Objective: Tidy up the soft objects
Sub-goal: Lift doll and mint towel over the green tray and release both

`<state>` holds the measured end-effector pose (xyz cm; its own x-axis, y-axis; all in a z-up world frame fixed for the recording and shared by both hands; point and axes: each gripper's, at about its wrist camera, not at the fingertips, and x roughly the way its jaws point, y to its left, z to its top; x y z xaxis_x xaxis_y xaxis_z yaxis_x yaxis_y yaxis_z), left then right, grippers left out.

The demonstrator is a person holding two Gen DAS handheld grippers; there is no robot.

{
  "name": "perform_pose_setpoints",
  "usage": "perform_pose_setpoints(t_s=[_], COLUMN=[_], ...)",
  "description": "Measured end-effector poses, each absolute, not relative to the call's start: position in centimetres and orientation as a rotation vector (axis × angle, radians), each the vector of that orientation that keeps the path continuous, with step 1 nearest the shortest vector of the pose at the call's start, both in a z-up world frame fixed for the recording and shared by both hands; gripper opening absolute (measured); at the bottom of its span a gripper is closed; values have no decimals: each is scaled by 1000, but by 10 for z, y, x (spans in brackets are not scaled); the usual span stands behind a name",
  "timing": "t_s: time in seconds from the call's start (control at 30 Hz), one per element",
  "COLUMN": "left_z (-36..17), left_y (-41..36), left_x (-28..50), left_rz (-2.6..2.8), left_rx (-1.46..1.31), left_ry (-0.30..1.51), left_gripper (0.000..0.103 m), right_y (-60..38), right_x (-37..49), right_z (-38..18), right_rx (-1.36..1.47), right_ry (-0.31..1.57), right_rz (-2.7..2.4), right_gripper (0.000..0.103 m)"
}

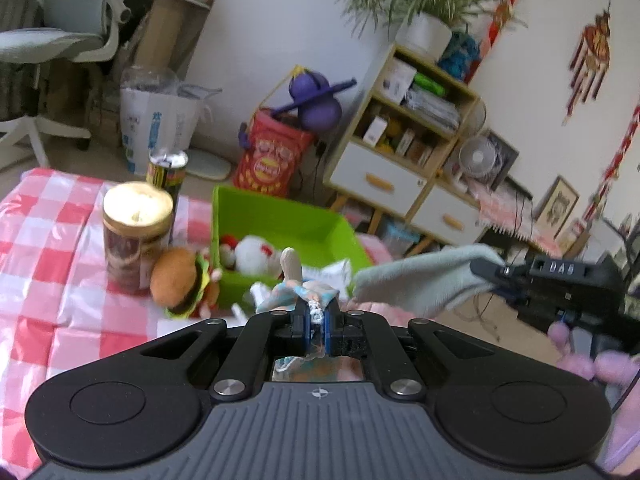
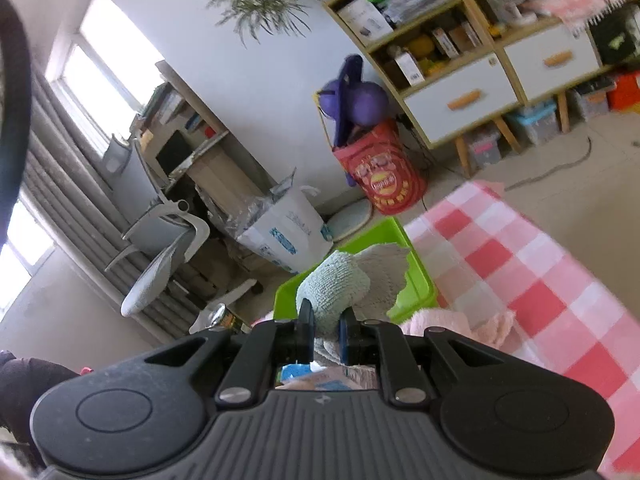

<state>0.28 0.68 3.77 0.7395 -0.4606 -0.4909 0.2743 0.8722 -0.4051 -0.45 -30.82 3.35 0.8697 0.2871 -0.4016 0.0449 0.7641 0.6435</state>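
Observation:
My left gripper (image 1: 316,314) is shut on a small doll in a pale blue dress (image 1: 298,290), held in front of the green bin (image 1: 280,216). The bin holds a white and red plush toy (image 1: 252,254). A plush burger (image 1: 180,282) lies on the checked cloth against the bin's left side. My right gripper (image 1: 486,270) comes in from the right, shut on a pale grey-green cloth (image 1: 420,280) held in the air beside the bin. In the right wrist view the gripper (image 2: 326,330) pinches that cloth (image 2: 340,280) above the bin (image 2: 416,280).
A gold-lidded jar (image 1: 134,236) and a can (image 1: 166,170) stand left of the bin on the red and white checked cloth (image 1: 48,240). A pink towel (image 2: 452,320) lies near the bin. A shelf unit (image 1: 404,140), red bag (image 1: 272,152) and office chair (image 1: 60,40) stand beyond.

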Motion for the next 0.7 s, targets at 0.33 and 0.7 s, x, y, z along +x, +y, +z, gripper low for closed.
perform_pose_setpoints(t_s=[0.33,0.7], left_z=[72,88], left_y=[4,-13], left_x=[24,88], left_rz=[-432,-451], left_rx=[-378,-315], left_ry=[534,533], left_gripper=[0,0], right_y=[-300,-312], right_x=[11,64], right_z=[53,60], right_rx=[650,747], right_ry=[468,419], right_rz=[120,113], right_gripper=[0,0])
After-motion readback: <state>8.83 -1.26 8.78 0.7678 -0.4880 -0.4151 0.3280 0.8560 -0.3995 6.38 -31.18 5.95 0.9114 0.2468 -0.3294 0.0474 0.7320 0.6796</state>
